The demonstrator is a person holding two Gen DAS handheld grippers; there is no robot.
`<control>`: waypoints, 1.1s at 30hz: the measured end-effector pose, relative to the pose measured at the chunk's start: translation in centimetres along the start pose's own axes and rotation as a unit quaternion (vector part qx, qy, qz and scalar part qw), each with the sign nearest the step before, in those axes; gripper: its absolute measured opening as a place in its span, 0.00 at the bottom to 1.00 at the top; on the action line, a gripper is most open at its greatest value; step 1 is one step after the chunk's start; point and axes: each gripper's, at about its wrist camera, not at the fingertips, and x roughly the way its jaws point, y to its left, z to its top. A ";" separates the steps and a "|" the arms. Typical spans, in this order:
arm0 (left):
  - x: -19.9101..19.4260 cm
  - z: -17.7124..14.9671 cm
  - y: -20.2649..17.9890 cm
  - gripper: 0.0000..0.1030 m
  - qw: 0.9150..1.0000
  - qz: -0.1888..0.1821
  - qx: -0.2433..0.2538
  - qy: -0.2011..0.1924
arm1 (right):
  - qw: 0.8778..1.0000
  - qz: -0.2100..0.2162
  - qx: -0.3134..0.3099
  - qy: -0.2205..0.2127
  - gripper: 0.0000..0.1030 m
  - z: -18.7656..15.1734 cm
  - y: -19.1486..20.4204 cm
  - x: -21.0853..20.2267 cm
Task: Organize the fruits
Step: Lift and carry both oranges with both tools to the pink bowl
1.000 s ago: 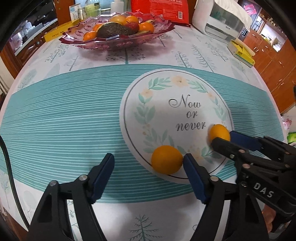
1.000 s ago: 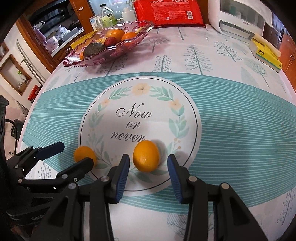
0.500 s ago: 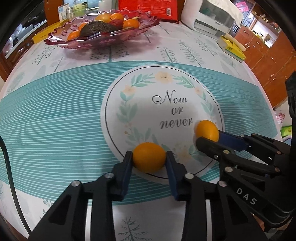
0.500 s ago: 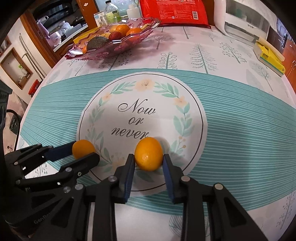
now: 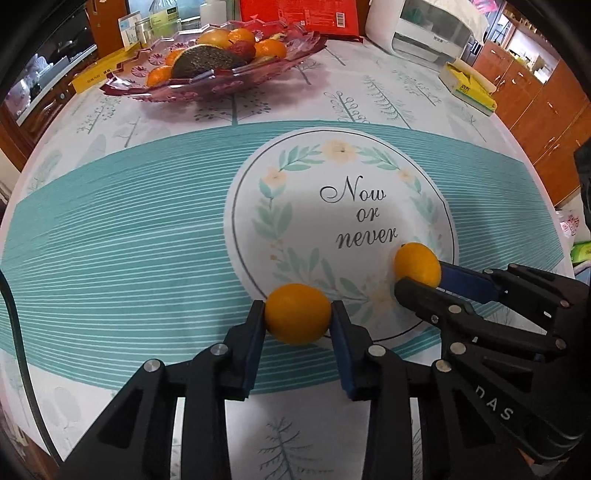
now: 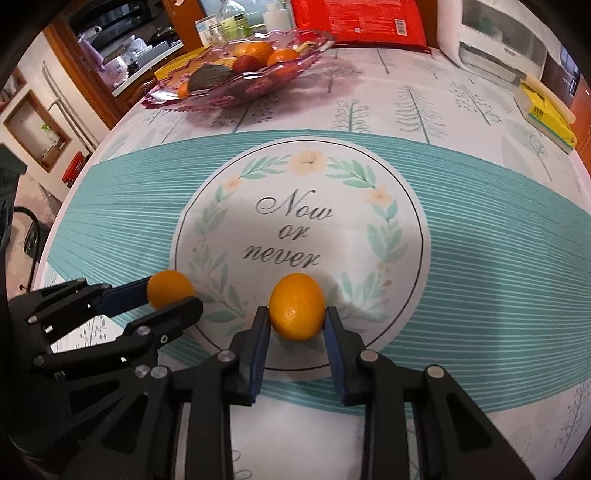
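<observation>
Two small oranges lie on the printed tablecloth near the "Now or never" circle. My left gripper (image 5: pixel 298 317) is shut on the left orange (image 5: pixel 297 313), blue pads pressed on both its sides. From the right wrist view the same left gripper (image 6: pixel 173 295) and left orange (image 6: pixel 168 286) show at the lower left. My right gripper (image 6: pixel 296 318) is shut on the right orange (image 6: pixel 296 305). In the left wrist view that right gripper (image 5: pixel 419 278) clamps the right orange (image 5: pixel 416 263). A pink glass fruit tray (image 5: pixel 295 50) with several fruits stands at the back.
A red bag (image 5: pixel 299 14) and a white appliance (image 5: pixel 424 33) stand behind the tray. A yellow pack (image 5: pixel 469 86) lies at the back right, bottles and jars (image 6: pixel 225 22) at the back left. Wooden cabinets (image 5: pixel 535 96) flank the table's right side.
Both grippers closed: the left from wide open beside its orange, the right from slightly open, until the pads pressed on the fruit. Neither hand has shifted much.
</observation>
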 end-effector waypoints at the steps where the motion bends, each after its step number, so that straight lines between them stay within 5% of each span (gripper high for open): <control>1: -0.3 0.1 0.2 0.32 1.000 -0.001 0.000 -0.002 | 1.000 0.003 0.000 0.000 0.29 0.0 0.2 -0.1; 13: -6.7 4.2 3.6 0.32 0.998 0.019 -0.002 -0.059 | 0.998 0.022 -0.038 -0.043 0.29 4.0 3.8 -4.0; 33: -19.6 19.2 9.7 0.32 0.977 0.080 0.016 -0.197 | 0.976 -0.005 -0.081 -0.204 0.29 19.4 6.6 -15.7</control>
